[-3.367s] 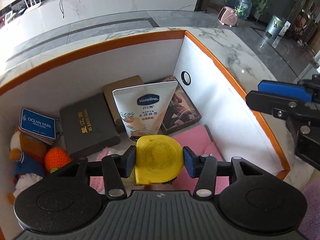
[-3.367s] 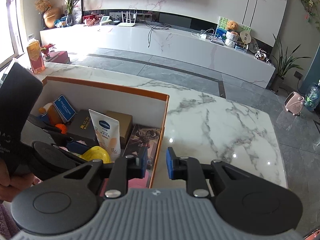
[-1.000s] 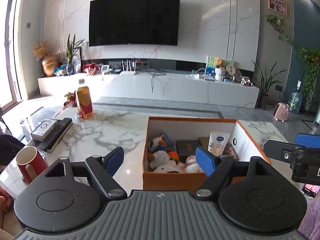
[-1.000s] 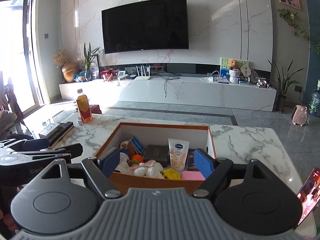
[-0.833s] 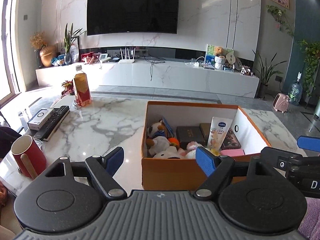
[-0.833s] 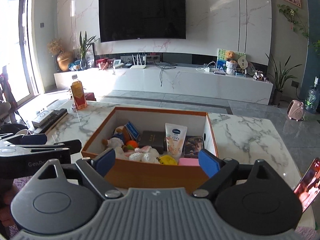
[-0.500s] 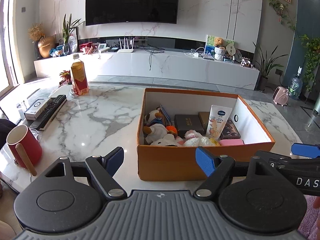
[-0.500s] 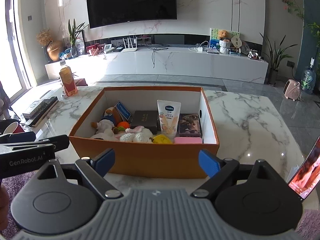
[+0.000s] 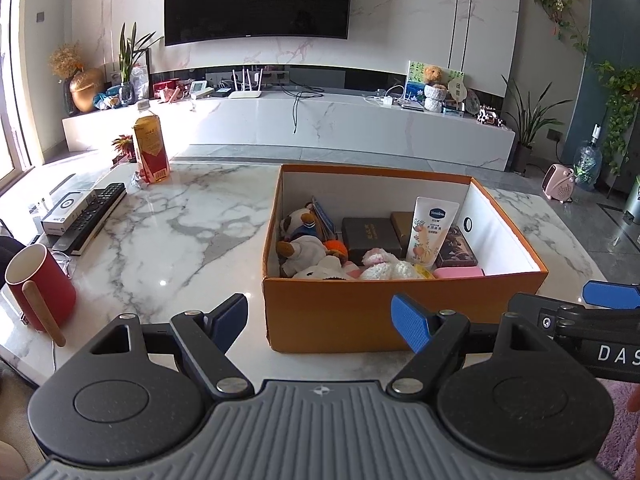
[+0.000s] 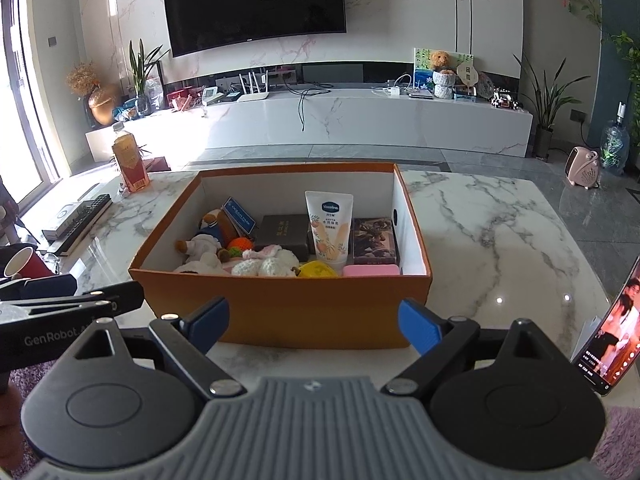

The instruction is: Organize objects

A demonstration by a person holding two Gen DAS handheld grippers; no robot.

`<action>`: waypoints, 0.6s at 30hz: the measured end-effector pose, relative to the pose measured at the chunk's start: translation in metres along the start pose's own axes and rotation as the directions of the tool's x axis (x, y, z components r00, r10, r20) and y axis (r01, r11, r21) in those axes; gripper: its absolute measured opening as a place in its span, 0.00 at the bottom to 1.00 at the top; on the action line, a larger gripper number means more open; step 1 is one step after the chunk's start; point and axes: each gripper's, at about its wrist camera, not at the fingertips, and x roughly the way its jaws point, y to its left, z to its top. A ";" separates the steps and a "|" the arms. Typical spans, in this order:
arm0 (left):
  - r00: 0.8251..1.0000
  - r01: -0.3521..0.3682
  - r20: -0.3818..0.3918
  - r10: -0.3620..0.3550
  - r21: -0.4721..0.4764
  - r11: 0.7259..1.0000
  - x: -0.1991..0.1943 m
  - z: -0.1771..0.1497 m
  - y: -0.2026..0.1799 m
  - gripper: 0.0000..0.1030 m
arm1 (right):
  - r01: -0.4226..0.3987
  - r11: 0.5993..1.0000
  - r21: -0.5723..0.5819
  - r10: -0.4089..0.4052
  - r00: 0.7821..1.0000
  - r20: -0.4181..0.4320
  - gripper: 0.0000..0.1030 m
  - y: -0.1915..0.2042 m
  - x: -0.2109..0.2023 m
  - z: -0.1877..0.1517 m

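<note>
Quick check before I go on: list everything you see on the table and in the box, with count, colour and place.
Cardboard box: 1, orange outside, white inside, open, mid-table.
Lotion tube: 1, white, upright in the box.
Flat boxes: 2 dark ones against the box's back wall; a brown one shows behind them.
Plush toys: several, white, orange, pink, box's left half.
Yellow item: 1, at the box's front wall.
Pink pad: 1, box's front right corner.
Drink bottle: 1, amber, table's far left.
Remote control: 1, black, table's left edge.
Mug: 1, red, near left corner.
Phone: 1, screen lit, table's right.
Left gripper: open, empty.
Right gripper: open, empty.
</note>
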 end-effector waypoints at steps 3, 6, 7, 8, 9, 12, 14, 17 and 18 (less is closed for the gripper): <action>1.000 -0.001 -0.002 0.001 -0.001 1.000 0.000 0.000 0.000 0.91 | -0.002 1.000 -0.006 0.002 1.000 -0.001 0.90 0.002 0.000 0.000; 1.000 0.001 -0.002 -0.001 0.000 1.000 0.000 0.000 0.001 0.91 | -0.001 1.000 -0.006 0.000 1.000 -0.001 0.90 0.002 0.000 0.000; 1.000 0.002 -0.001 -0.002 -0.001 1.000 0.000 0.000 0.001 0.91 | 0.000 1.000 -0.004 0.000 1.000 0.001 0.90 0.002 -0.001 0.000; 1.000 0.001 -0.002 -0.001 -0.001 1.000 0.000 0.000 0.001 0.91 | 0.001 1.000 -0.003 -0.001 1.000 0.003 0.90 0.001 -0.001 0.000; 1.000 0.001 -0.003 -0.001 -0.001 1.000 0.000 0.000 0.001 0.91 | 0.002 1.000 -0.002 -0.002 1.000 0.004 0.90 0.001 -0.002 0.000; 1.000 0.002 -0.004 -0.002 0.002 1.000 -0.001 0.000 0.001 0.91 | 0.004 1.000 0.002 -0.004 1.000 0.005 0.90 -0.001 -0.002 0.000; 1.000 0.004 -0.003 -0.004 0.004 1.000 -0.001 -0.001 0.001 0.91 | 0.005 1.000 0.004 -0.005 1.000 0.002 0.90 -0.001 -0.001 0.000; 1.000 0.009 0.000 -0.009 0.010 1.000 -0.002 0.000 0.000 0.91 | 0.004 1.000 0.001 -0.004 1.000 0.000 0.90 -0.001 -0.001 0.000; 1.000 0.010 0.001 -0.010 0.011 1.000 -0.002 -0.001 -0.001 0.91 | 0.004 1.000 -0.001 -0.004 1.000 0.000 0.90 0.000 -0.001 -0.001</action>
